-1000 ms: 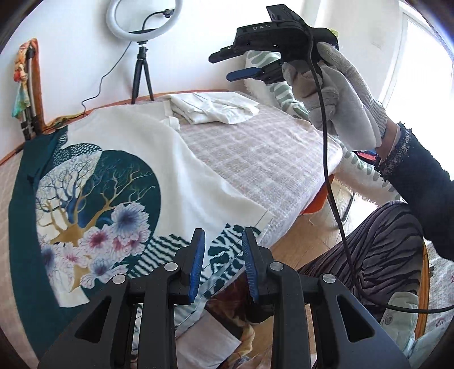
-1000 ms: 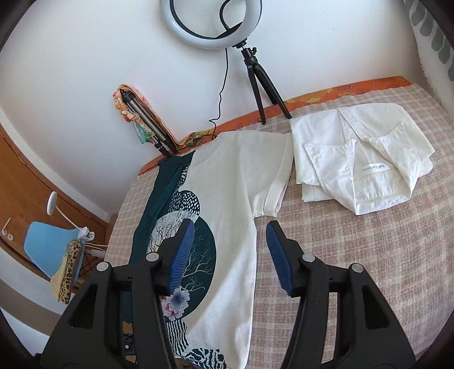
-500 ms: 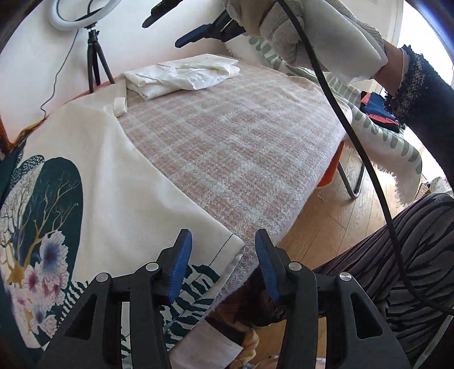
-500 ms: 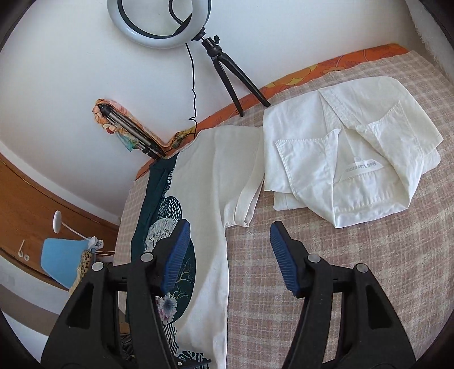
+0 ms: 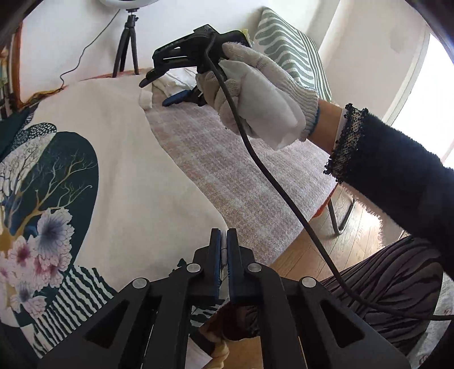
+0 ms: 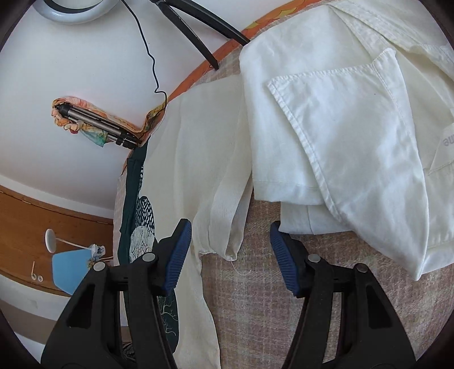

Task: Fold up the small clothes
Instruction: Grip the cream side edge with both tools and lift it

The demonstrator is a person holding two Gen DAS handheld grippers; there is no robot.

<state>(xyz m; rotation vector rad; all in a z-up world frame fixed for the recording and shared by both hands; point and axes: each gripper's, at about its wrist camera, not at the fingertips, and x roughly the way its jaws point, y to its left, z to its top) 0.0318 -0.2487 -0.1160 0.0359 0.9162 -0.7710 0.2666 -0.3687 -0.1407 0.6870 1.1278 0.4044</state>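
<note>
1. In the left wrist view, the left gripper [image 5: 223, 249] is at the bottom centre of the frame. Its jaws are pressed together on the near hem corner of the printed top [image 5: 136, 181], with only a thin strip of cloth between the blue pads.
2. The top lies flat on the checked cover [image 5: 227, 170] and fills the left half of this frame. It is cream, with a dark green tree and flower print on the left side.
3. The right gripper [image 5: 159, 90] is in the upper centre of the same frame, held by a gloved hand [image 5: 255, 93]. A black cable [image 5: 272, 181] hangs from it toward the lower right.
4. In the right wrist view, the right gripper [image 6: 228, 252] has its jaws wide apart and holds nothing. The sleeve [image 6: 224, 215] of the top lies between the two pads, in the lower centre.
5. A folded white shirt [image 6: 354, 127] fills the upper right of this frame, just beside the sleeve.
6. A ring light [image 6: 73, 11] on a tripod [image 6: 198, 25] stands at the top of the frame, against the white wall.
</note>
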